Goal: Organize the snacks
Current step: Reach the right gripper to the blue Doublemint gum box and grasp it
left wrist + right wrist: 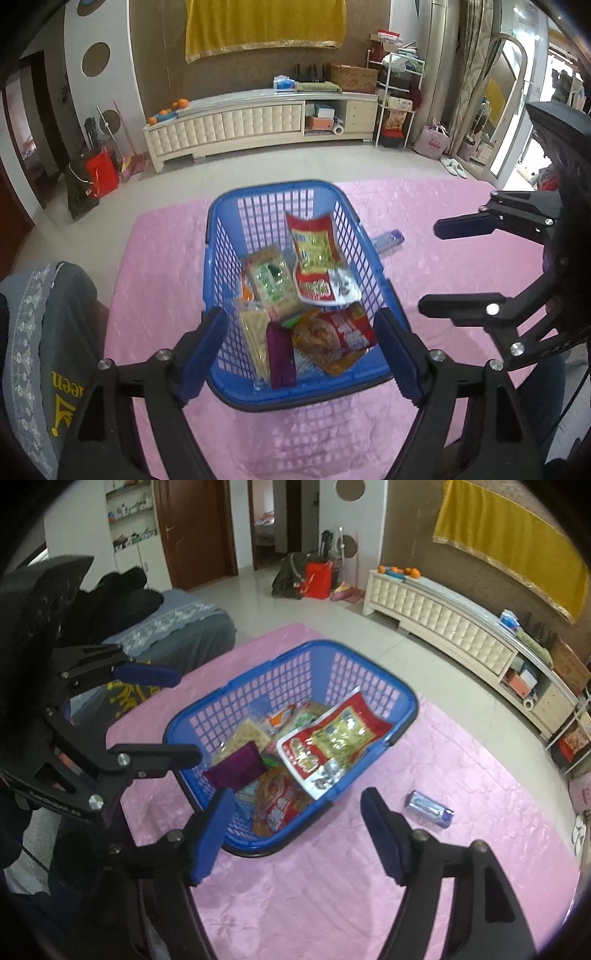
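Observation:
A blue plastic basket [273, 186] [369, 668] stands on the pink tablecloth [162, 258]. Inside lie several snack packets: a red-and-yellow one [317, 258] [332, 742] leaning on the wall, a green-and-tan one [273, 284], a purple one [282, 354] [236, 768] and an orange-red one [332, 336] [280, 805]. My left gripper [301, 315] [188, 716] hangs open above the basket's near end, nothing between its fingers. My right gripper [297, 795] [430, 264] is open and empty beside the basket. A small blue-silver packet [430, 806] [388, 239] lies on the cloth outside the basket.
A grey cushioned seat [37, 332] [177, 627] stands against the table's left side. Beyond the table's far edge are tiled floor and a long cream cabinet [240, 125] [443, 616]. Red bags and brooms [99, 173] lean in the corner.

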The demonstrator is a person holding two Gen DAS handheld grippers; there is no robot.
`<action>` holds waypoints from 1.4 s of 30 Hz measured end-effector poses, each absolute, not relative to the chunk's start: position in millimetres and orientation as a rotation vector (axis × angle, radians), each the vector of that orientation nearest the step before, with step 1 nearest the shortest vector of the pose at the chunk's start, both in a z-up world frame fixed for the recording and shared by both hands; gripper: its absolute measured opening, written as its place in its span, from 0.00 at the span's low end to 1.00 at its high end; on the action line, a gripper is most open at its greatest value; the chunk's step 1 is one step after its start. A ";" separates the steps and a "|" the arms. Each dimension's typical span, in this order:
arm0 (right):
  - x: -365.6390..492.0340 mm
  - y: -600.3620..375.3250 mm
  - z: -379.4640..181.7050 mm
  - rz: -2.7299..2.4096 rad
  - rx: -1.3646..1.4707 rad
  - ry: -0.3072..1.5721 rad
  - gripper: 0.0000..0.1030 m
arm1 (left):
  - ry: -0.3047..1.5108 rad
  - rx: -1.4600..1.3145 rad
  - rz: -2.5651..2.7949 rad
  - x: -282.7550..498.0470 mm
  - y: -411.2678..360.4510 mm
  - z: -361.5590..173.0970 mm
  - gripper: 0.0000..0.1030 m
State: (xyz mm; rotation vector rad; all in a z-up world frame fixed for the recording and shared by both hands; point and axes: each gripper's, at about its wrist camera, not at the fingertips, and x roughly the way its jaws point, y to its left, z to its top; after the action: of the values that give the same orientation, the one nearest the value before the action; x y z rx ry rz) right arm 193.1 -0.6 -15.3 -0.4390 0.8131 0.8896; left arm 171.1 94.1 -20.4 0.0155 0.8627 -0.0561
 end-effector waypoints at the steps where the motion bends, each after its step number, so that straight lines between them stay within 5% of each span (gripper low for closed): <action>1: 194.9 -3.6 -12.8 0.889 -0.431 0.810 0.77 | 0.857 0.016 -0.051 172.8 93.8 -17.6 0.78; 23: 288.6 -38.2 -9.2 0.737 -0.224 0.918 0.91 | 0.939 -0.032 -0.022 275.2 81.3 -15.9 0.80; 42: 383.8 -61.0 -134.3 0.565 -0.174 1.216 0.96 | 1.092 -0.037 0.062 331.0 98.7 -83.2 0.80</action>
State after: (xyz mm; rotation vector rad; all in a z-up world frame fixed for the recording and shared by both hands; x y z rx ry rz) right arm 383.8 -61.0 -134.3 -0.1741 1.2157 0.5651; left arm 331.0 98.7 -83.2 -0.0366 1.0915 0.0618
